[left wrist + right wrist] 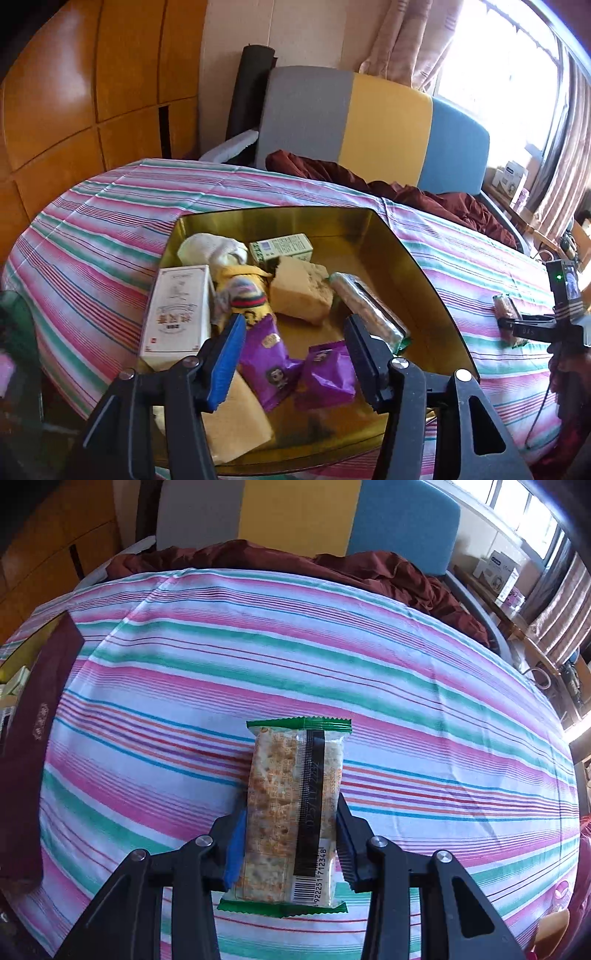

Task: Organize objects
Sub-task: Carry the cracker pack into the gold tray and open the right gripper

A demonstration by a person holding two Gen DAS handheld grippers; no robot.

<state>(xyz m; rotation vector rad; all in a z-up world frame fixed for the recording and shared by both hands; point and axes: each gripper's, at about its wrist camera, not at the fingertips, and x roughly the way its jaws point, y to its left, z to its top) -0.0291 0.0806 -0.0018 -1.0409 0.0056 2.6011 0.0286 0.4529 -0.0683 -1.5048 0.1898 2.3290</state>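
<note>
**Tray nearly full, one cracker pack in hand**

By my reading, most of the sorting is done. Over my left gripper [295, 328] I see the gold tray [413, 258] on the striped cloth [110, 221] already holding a white box [177, 317], a green carton [282, 247], rolled socks [236, 288], a tan block [301, 295], one cracker pack [369, 310] and two purple packets [295, 365]. That gripper stands part open over the packets, its pads touching nothing I can make out.

What seems left is the second cracker pack [295, 812]. My right gripper [291, 819] is closed on its long sides, low on the cloth well to the right of the tray.

Only the right wrist view shows that grip plainly, barcode up, and the tray's dark maroon outer wall [40, 701] at its left edge. Only the left wrist view shows the tray's contents; there the right gripper is a small shape at the far right.
</note>
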